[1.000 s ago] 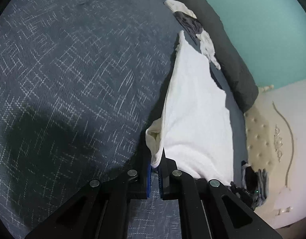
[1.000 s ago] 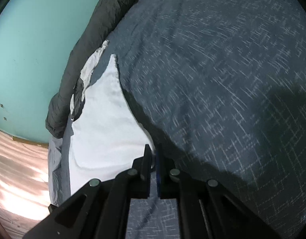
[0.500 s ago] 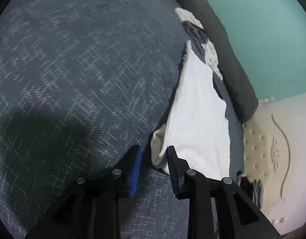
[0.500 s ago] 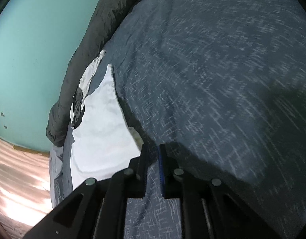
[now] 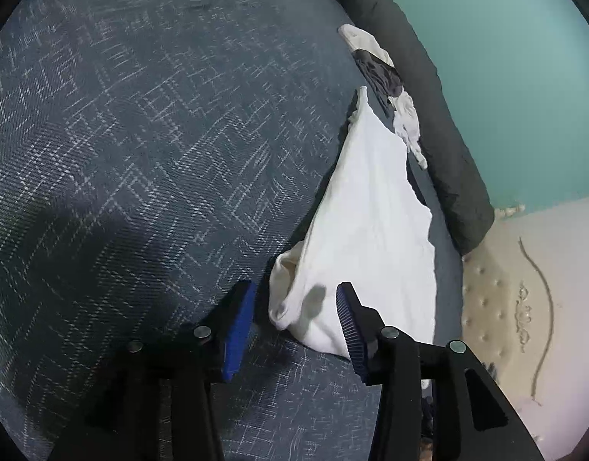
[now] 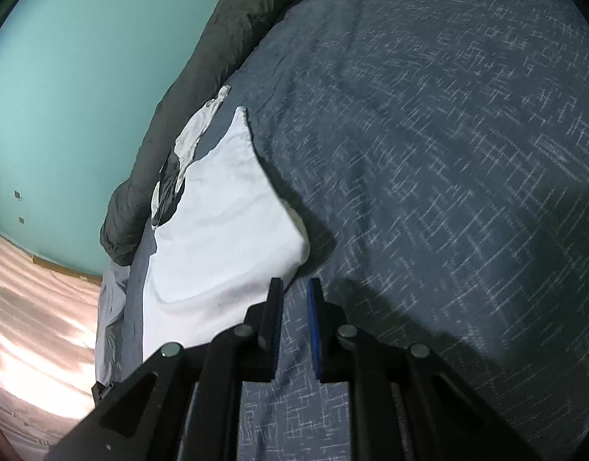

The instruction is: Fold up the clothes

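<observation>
Left gripper (image 5: 296,309): fingers (image 5: 239,317) parting, blue pads well apart, pressing on nothing. Between them, in the gap, the bunched near corner of the white garment (image 5: 375,230), lying loose on the bed (image 5: 141,153) and touching neither pad as far as can be told.

Right gripper (image 6: 294,292): fingers (image 6: 313,307) a narrow slot apart, nothing in the slot, only bedcover visible through it. Just left of the left finger, the folded corner of the white garment (image 6: 217,230), beside the finger, not gripped.

Further out: garment spread flat and long on the dark blue bedcover with its pale crosshatch pattern, tapering to a point at its far end, near corner rounded and doubled over on itself. Along its outer edge, a strip of bare bedcover, then a small heap of other clothes (image 5: 383,73), white and dark grey pieces tangled together, close to the garment's far tip. Behind the heap, a rolled dark grey blanket (image 5: 440,134) running along the bed's edge against the teal wall (image 5: 505,77). In the left wrist view, a cream tufted headboard (image 5: 498,307) at the right. In the right wrist view, light wooden floor (image 6: 37,307) past the bed's edge at lower left.
</observation>
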The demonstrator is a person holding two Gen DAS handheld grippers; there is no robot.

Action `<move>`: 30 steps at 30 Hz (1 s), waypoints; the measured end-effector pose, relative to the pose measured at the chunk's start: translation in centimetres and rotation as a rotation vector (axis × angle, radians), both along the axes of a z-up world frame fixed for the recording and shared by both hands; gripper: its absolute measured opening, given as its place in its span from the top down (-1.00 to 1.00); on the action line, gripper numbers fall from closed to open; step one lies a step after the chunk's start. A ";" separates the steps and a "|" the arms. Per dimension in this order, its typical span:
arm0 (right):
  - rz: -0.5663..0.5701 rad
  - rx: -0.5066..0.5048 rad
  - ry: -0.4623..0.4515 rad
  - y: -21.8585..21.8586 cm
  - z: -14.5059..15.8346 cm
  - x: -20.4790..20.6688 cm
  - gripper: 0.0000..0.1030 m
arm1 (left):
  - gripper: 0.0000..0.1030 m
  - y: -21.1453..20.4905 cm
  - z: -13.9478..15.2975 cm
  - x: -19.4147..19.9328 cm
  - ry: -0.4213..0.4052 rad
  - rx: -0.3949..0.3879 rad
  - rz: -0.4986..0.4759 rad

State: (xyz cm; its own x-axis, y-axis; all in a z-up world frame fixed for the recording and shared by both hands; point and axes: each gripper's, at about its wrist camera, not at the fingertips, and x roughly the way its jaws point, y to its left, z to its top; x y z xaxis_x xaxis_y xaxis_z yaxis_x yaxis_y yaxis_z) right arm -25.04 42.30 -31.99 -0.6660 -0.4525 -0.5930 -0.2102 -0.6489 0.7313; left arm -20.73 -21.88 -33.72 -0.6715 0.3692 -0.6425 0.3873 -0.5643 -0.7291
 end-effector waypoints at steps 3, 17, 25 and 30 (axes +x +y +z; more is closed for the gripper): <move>0.018 0.019 0.017 -0.6 0.1 0.2 0.77 | 0.11 0.7 0.4 -0.2 0.006 -0.050 0.018; 0.025 0.007 0.075 0.2 0.2 0.2 0.77 | 0.80 2.7 1.3 -2.0 -0.004 -0.144 0.033; 0.024 -0.024 0.077 0.7 0.0 0.1 0.77 | 0.82 4.6 5.0 -3.8 0.052 -0.195 -0.008; 0.014 -0.026 0.078 1.0 0.2 0.1 0.77 | 0.85 7.0 8.2 -5.8 0.102 -0.224 -0.069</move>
State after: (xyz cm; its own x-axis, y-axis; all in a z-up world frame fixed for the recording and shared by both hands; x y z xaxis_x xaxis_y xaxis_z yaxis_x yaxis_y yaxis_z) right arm -24.97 43.34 -31.82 -0.7030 -0.4769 -0.5276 -0.1430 -0.6320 0.7617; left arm -26.56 -14.92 -25.48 -0.7149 0.2722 -0.6440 0.2734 -0.7389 -0.6158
